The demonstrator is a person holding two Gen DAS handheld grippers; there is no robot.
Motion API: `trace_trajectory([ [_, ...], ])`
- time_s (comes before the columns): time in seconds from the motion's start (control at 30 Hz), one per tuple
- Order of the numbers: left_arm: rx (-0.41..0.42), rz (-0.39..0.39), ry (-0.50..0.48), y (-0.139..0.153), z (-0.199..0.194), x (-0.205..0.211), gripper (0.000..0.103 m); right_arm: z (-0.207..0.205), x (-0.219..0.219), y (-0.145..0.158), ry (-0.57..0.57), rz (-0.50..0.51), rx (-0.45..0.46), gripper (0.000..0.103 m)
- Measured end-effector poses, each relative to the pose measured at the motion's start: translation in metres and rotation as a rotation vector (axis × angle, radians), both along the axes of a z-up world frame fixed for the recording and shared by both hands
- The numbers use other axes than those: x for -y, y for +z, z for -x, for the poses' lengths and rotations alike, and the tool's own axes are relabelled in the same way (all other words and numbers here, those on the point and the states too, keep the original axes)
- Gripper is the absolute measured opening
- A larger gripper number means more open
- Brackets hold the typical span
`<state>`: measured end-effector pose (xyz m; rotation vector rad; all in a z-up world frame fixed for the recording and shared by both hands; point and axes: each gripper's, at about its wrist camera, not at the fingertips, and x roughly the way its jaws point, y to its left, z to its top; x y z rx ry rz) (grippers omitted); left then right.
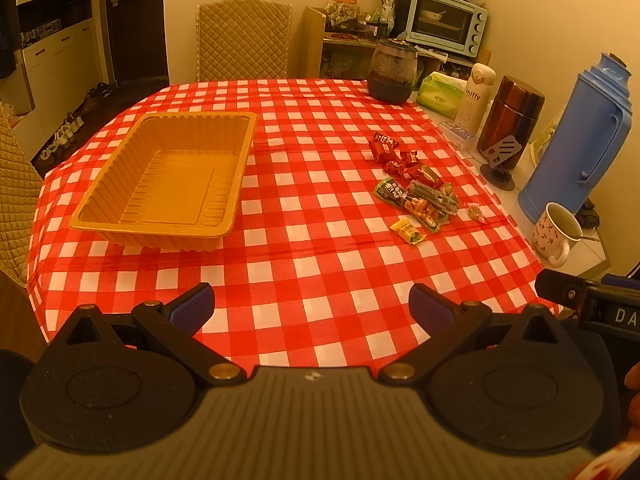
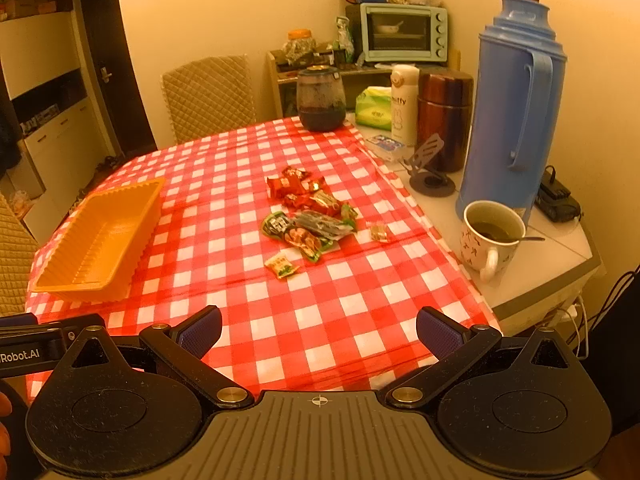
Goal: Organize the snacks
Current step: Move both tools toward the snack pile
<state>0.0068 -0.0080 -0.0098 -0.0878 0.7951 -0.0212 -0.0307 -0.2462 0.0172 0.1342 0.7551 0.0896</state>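
Left gripper (image 1: 311, 306) and right gripper (image 2: 319, 330) both spread wide, empty, hovering over near tabletop (image 2: 280, 340) edge. Wrapped snacks (image 2: 310, 216) lie scattered ahead of right gripper; empty orange tray (image 1: 168, 178) ahead-left of left gripper, presumably their destination.

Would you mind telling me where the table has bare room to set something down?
Bare cloth lies between the orange tray and the snack pile, and along the near edge before both grippers. The tray itself is empty. The right side is crowded: mug, blue thermos, brown canister, and white bottle.
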Motion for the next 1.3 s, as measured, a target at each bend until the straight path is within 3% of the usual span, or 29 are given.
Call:
trace_trajectory([
  [0.37,-0.009,0.004,0.009,-0.01,-0.012,-0.004,0.103,-0.009,-0.002,-0.009,-0.004,-0.012,-0.009,0.102],
  [0.7,0.002,0.032,-0.044,-0.021,-0.05,0.005,0.102,-0.037,0.025,0.0,-0.035,-0.053,0.115,0.102],
  [0.93,0.014,0.044,-0.151,-0.04,-0.095,0.023,0.095,-0.073,0.047,-0.014,-0.004,0.006,0.136,0.102],
  [1.07,0.04,0.029,-0.26,-0.053,-0.124,0.038,0.092,-0.095,0.054,-0.032,0.027,0.028,0.113,0.102],
  [1.3,0.049,-0.015,-0.5,-0.088,-0.164,0.068,0.081,-0.133,0.064,-0.067,0.076,0.034,0.056,0.088],
])
